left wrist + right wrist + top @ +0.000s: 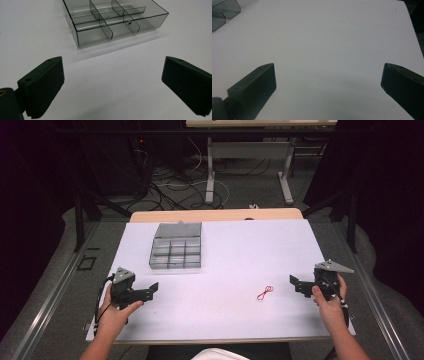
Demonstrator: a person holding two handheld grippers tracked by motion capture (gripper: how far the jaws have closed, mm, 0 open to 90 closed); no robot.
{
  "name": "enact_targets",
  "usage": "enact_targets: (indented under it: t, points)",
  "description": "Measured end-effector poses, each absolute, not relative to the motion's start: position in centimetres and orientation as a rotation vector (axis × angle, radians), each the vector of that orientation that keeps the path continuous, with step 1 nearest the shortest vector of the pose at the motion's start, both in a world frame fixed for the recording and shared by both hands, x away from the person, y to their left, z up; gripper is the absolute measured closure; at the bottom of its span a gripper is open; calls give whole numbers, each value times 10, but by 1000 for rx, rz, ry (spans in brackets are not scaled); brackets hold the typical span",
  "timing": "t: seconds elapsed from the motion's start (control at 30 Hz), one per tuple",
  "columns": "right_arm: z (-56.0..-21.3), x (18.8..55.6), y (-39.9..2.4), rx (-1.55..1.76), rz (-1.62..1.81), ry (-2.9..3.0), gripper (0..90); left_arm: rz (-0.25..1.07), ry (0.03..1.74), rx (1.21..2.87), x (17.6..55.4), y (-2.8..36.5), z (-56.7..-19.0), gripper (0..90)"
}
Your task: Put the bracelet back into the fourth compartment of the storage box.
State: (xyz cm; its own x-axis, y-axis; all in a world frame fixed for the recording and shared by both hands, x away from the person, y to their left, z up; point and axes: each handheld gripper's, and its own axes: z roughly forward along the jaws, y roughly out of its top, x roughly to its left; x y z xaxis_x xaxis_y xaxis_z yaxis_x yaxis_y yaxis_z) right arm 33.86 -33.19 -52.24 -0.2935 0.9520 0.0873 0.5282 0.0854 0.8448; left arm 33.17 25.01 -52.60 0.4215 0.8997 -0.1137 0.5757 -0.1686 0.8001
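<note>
Both grippers' fingers [45, 87] apart, organizer box [112, 22] beyond.

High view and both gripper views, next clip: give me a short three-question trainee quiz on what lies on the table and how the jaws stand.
1. True or false: the red rubber band lies inside the clear compartment box.
2. Multiple choice: which gripper is nearer the band? A) left gripper B) right gripper
3. Short answer: how do the jaws of both grippers stand, and is anything between them?

Key
1. False: it lies on the white table top, apart from the box.
2. B
3. Both pairs stand wide open with nothing between them, just bare table top.
</note>
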Motion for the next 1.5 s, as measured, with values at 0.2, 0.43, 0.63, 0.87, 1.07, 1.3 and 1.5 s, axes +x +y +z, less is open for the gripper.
enact_targets:
  t: [0.2, 0.43, 0.63, 0.87, 1.07, 1.3, 1.5]
  points:
    - [-523, 338, -329, 1427, 1111, 1895, 0, 498, 1249, 1875, 331, 247, -527, 57]
    - [-524, 337, -326, 1416, 1096, 1914, 0, 495, 1237, 1879, 329, 243, -527, 74]
    - [-525, 337, -325, 1408, 1102, 1922, 0, 486, 1234, 1890, 328, 240, -526, 84]
    - [-525, 337, -324, 1408, 1104, 1927, 0, 490, 1227, 1899, 327, 235, -526, 85]
    - [-525, 337, -323, 1408, 1105, 1940, 0, 474, 1216, 1904, 327, 228, -527, 85]
    - [-525, 337, -324, 1400, 1106, 1949, 0, 456, 1200, 1912, 326, 220, -528, 86]
    - [-526, 337, -322, 1405, 1114, 1951, 0, 450, 1182, 1912, 325, 213, -528, 102]
